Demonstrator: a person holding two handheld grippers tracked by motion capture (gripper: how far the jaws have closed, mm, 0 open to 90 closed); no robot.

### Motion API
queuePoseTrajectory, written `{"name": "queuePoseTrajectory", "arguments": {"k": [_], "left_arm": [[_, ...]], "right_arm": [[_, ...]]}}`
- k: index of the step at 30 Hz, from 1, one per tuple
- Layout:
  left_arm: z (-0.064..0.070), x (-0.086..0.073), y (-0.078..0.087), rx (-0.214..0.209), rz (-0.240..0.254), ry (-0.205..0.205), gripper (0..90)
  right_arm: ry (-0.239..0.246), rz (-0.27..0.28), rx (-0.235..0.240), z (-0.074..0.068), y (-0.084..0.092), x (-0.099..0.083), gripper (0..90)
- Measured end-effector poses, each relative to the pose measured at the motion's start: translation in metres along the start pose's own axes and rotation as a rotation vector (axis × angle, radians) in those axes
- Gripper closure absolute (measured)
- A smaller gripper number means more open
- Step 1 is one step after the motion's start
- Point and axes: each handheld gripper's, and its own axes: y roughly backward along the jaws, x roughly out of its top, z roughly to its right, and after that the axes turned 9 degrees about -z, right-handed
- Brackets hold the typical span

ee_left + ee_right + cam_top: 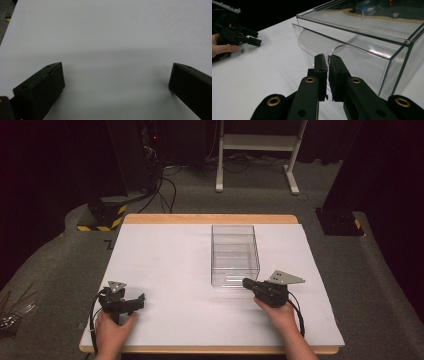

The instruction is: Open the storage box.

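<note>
Where the white sheet covers my bench, a clear plastic box stands a little right of the middle, toward the far half. It is see-through all round, with straight walls, and its near face is a drawer front with a curved cut-out lip along the top edge. My right gripper sits at the box's near right corner, with its jaws drawn almost together at that curved lip; a thin edge of the clear plastic appears to run between their tips, though I cannot tell if the pads truly pinch it. My left gripper rests low over the sheet near the left front, well apart from the box, jaws wide apart with nothing between them.
</note>
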Motion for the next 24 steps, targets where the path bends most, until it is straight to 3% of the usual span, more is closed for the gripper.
{"name": "queuePoseTrajectory", "arguments": {"k": [24], "left_arm": [[0.000, 0.000, 0.000, 0.000, 0.000, 0.000, 0.3]], "right_arm": [[0.012, -0.006, 0.025, -0.013, 0.012, -0.009, 86.3]]}}
